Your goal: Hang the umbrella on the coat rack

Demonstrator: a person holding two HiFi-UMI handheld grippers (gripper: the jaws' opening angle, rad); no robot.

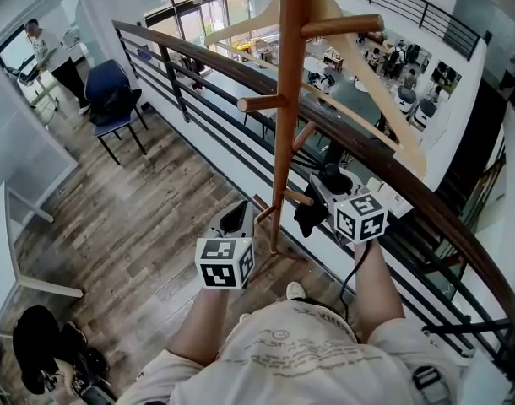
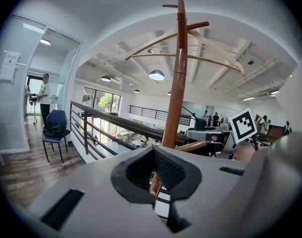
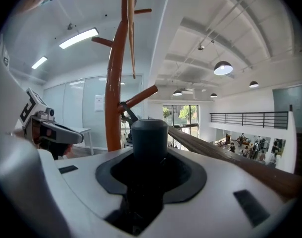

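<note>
The wooden coat rack (image 1: 290, 99) stands right in front of me, with pegs at several heights and a wooden hanger (image 1: 384, 91) on an upper peg. My right gripper (image 1: 327, 191) sits just right of the pole, shut on the black umbrella (image 1: 312, 213). The umbrella's dark round handle (image 3: 149, 135) stands up between the jaws of the right gripper (image 3: 149, 167), near a low peg (image 3: 141, 97). My left gripper (image 1: 234, 219) hovers left of the pole, lower down, its pads (image 2: 168, 170) close together with nothing between them. The rack pole (image 2: 178, 83) shows beyond it.
A dark metal railing (image 1: 198, 57) with a wooden top rail runs just behind the rack, and a lower floor lies beyond it. A blue chair with a black bag (image 1: 114, 99) stands far left by a person (image 1: 42, 40). Black bags (image 1: 38, 344) lie at the bottom left.
</note>
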